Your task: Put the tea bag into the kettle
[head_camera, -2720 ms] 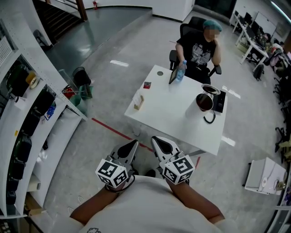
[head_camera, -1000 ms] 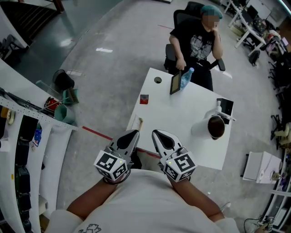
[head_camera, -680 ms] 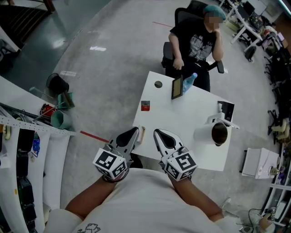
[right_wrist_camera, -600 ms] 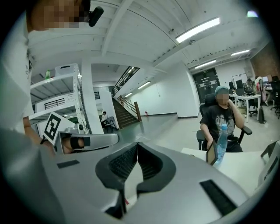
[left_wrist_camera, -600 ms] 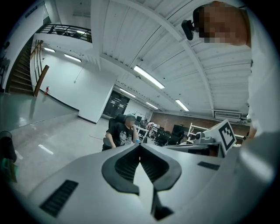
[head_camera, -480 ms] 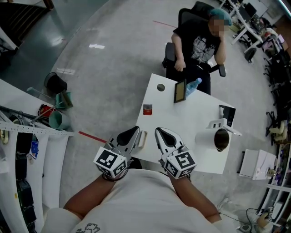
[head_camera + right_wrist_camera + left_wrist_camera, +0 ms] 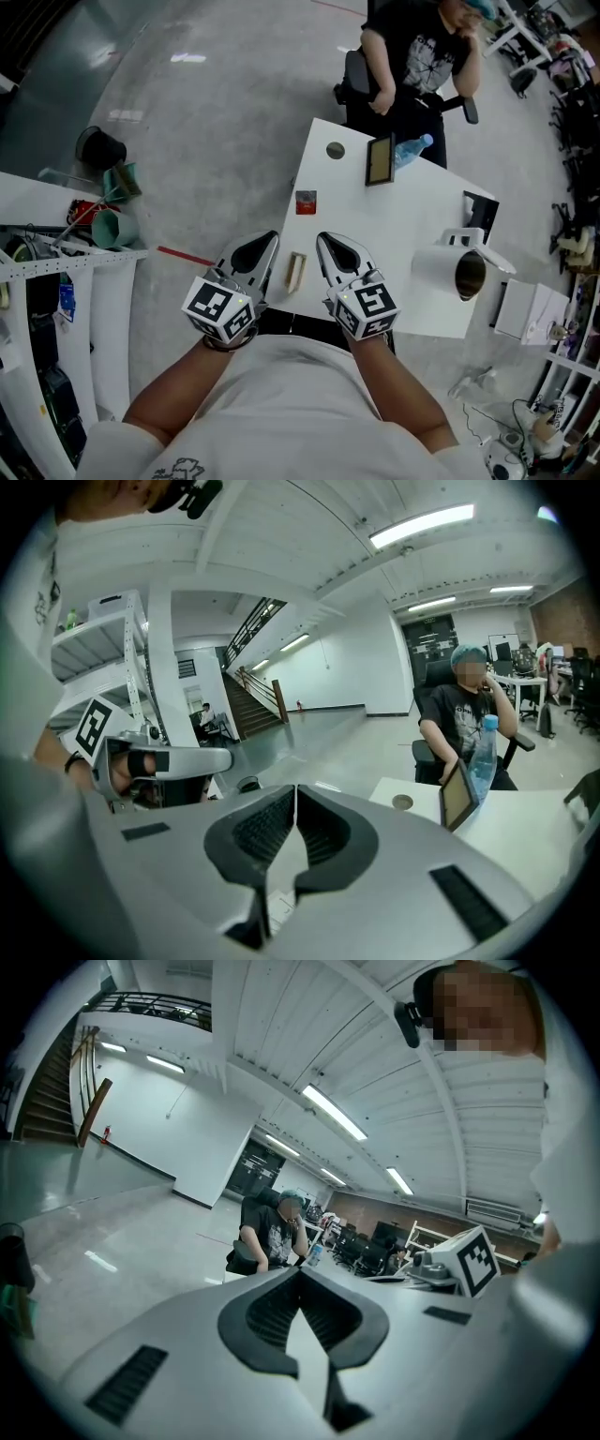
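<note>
Grey concrete floor runs all round a white table, with cluttered shelving off to the left and a seated person at the far edge. From where I stand, nothing of the job is done yet.

The kettle stands by the right edge, close to the near right corner. Its mouth shows dark and open, so the lid looks to be up already. I see nothing inside it, though the opening is too dark to be sure.

A small red packet lies flat near the left edge, about halfway along, and I take that for the tea bag. A pale narrow box at the near edge, by the near left corner, could be it instead; I cannot tell which. Either way it is well apart from the kettle and untouched.

The left gripper and the right gripper hang side by side over the near edge. Both point across the table, with the pale box lying between them. Each has its jaws closed and empty.

What is left is the whole task, I'd say: open a pair of jaws, pick the tea bag up, carry it across to the right edge, and drop it in the kettle's mouth.
</note>
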`<state>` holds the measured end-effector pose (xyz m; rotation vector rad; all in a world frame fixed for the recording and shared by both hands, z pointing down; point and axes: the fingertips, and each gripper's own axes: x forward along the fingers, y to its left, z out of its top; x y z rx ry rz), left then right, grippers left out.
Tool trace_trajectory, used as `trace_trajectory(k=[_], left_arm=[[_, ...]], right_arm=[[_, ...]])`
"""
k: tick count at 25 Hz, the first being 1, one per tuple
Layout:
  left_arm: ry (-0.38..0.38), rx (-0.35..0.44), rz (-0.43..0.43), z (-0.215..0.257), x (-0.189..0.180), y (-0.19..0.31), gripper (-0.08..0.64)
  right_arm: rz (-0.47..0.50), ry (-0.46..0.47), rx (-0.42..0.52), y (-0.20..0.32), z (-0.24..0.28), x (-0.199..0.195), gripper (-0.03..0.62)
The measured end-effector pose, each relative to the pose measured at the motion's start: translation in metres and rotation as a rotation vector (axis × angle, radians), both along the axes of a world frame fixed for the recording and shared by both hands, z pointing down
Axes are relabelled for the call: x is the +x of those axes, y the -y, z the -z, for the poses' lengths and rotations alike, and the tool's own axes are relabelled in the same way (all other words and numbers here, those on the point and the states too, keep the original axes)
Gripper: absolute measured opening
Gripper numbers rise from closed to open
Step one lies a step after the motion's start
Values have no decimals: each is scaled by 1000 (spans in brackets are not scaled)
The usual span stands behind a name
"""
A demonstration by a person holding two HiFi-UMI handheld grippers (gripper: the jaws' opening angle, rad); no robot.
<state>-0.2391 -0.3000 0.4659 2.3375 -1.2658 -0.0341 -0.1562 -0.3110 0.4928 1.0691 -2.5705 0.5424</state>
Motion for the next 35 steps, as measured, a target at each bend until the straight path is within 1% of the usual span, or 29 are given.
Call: trace_trajectory(k=[6, 10, 17, 20, 24, 27, 30, 35], left_arm=[[5, -43, 14, -23, 1, 18, 9], [9, -62, 32, -37, 0, 29, 9], [20, -120, 43, -66, -1, 49, 9], [23, -122, 36, -73, 2, 61, 9], [23, -147, 41, -88, 7, 75, 9], [32, -159, 26, -101, 14, 79, 9], [60, -174, 10, -118, 17, 79, 9], [83, -198, 1, -137, 13, 82, 9]], right_arm=[[14, -8, -19, 25, -21, 0, 12], [49, -24, -29, 43, -38, -4, 12], [108, -76, -54, 74, -76, -9, 14], [127, -108, -76, 88, -99, -10, 15], [176, -172, -110, 96, -131, -12, 68], [204, -205, -131, 96, -150, -15, 105], [229, -242, -148, 95, -170, -15, 122], [270, -301, -169, 96, -199, -21, 155]])
